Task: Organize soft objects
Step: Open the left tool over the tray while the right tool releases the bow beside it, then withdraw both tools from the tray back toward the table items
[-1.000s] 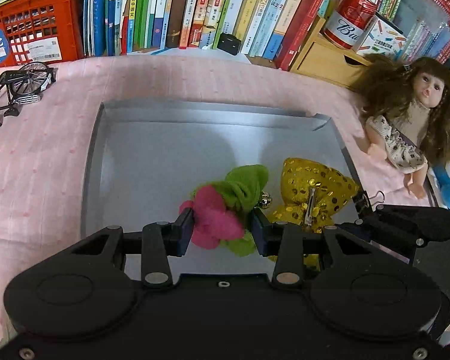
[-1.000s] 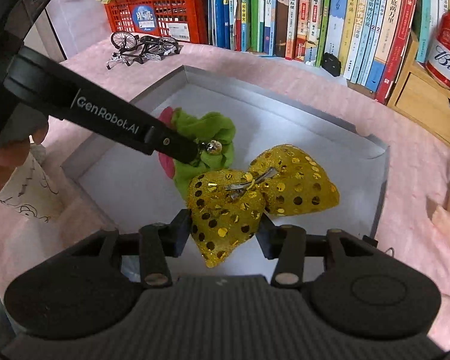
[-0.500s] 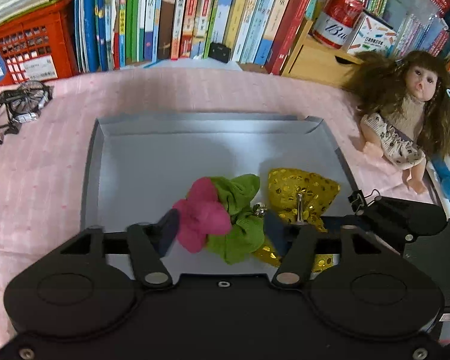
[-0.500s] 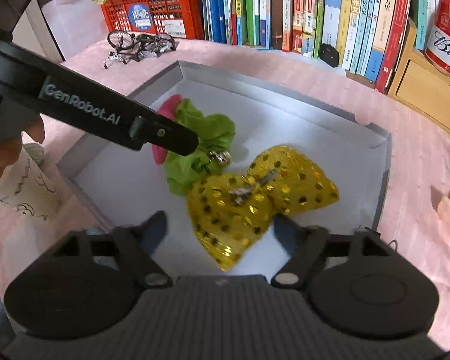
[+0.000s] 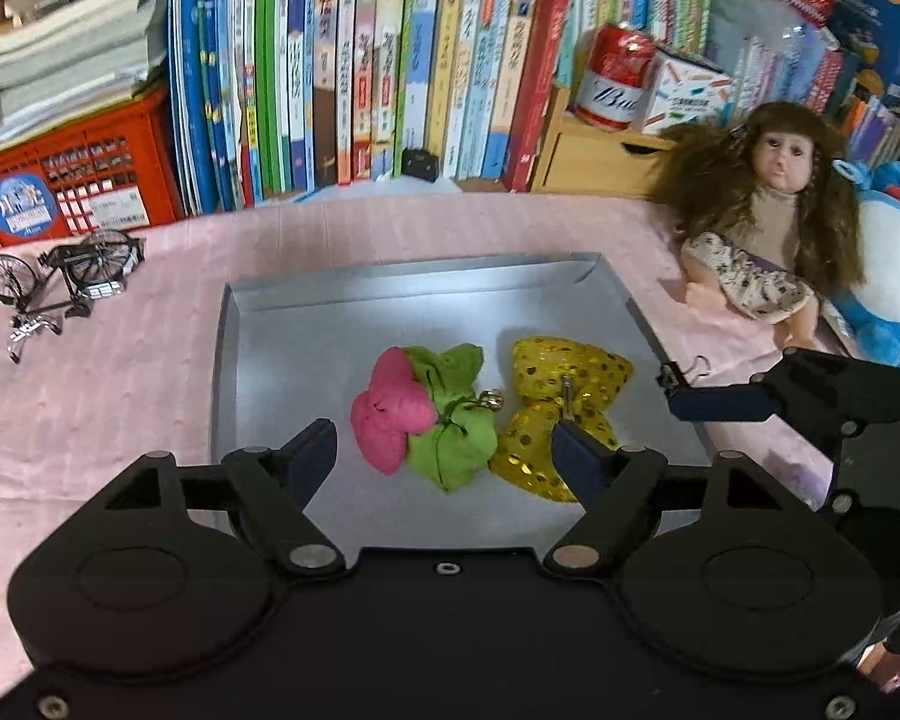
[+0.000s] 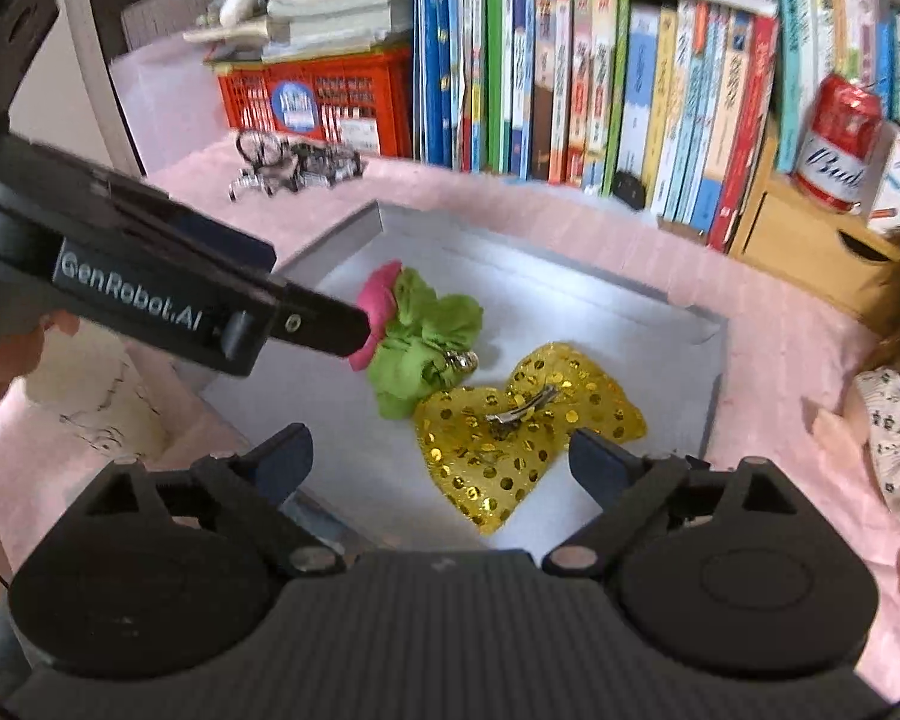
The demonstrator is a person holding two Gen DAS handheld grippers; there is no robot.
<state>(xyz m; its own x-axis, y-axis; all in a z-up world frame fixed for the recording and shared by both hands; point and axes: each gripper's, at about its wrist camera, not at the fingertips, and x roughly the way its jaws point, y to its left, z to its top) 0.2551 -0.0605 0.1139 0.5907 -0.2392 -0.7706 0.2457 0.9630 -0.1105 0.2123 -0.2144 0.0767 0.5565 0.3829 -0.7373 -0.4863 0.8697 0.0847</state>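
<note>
Both bows have been let go since a second ago: the left gripper (image 5: pixel 444 450) then pinched the pink and green bow (image 5: pixel 426 414) and the right gripper (image 6: pixel 438 462) the gold sequin bow (image 6: pixel 522 426); now each has drawn back and up, with its jaws opening and nothing between them. Pink and green bow and gold sequin bow lie side by side, touching, on the floor of the grey tray (image 5: pixel 390 291), which sits on the pink cloth (image 5: pixel 108 372) over the counter. Left of the tray stands a small model bicycle (image 5: pixel 60 285); to its right lie a doll (image 5: pixel 768 228) and a blue plush toy (image 5: pixel 894 264). Behind stand books (image 5: pixel 390 78), a red crate (image 5: pixel 72 186) and a red can (image 5: pixel 615 78).
</note>
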